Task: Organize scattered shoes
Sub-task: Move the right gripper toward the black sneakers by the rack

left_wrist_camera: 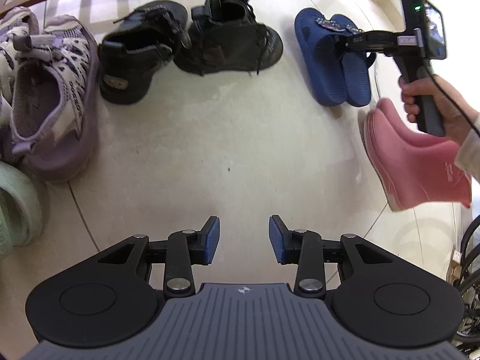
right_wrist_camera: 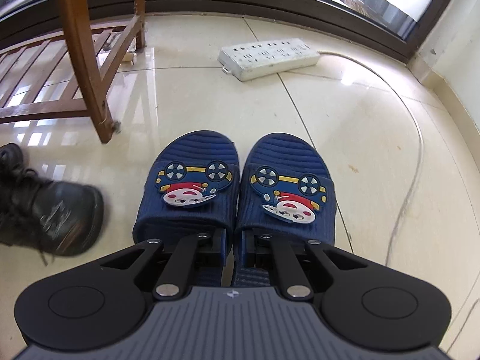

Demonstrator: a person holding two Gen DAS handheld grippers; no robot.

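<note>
On the tiled floor, the soft, light blue cartoon-patch rubber slippers are pinched together at the inner straps – right hand-held gripper clenched, left hand-held gripper released.

White lettering on pink boot, dark lettering on purple sandal strap, both illegible

left gripper: jaws apart, empty, tilted down, near | right gripper: jaws pinched together, tilted down, far right | right hand: wrapped round handle
</note>
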